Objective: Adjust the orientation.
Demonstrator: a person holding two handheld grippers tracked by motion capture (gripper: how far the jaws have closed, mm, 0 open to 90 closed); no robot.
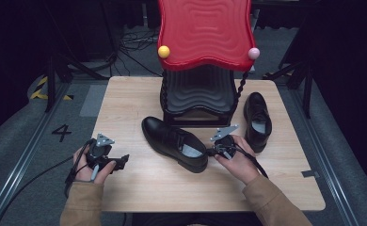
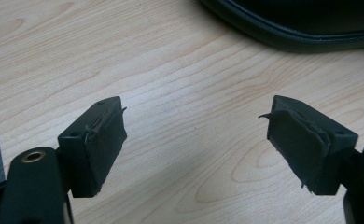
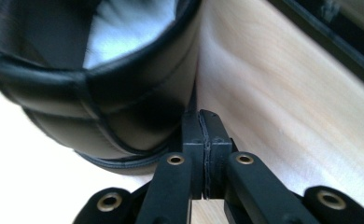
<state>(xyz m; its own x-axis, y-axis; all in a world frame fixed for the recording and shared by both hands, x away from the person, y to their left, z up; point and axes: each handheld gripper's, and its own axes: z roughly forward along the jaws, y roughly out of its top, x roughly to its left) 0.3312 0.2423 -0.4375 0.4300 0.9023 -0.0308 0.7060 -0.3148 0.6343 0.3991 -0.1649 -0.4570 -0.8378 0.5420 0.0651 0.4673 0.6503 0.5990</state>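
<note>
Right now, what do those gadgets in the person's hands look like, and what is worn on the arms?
Both are black handheld tools. The left gripper and the right gripper each carry a grey three-cornered plate and trail a black cable. Close up, the jaws end in black padded blocks on arms with brass-coloured rivets. The sleeves are tan.

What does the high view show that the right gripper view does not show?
High view alone: the red shoe rack, a second black shoe beside it, and the open left hand-held gripper. Right gripper view alone: its jaws pressed shut with nothing between them, right at the heel of the near shoe. Both: that near shoe, the wooden table and the right hand-held gripper.
</note>
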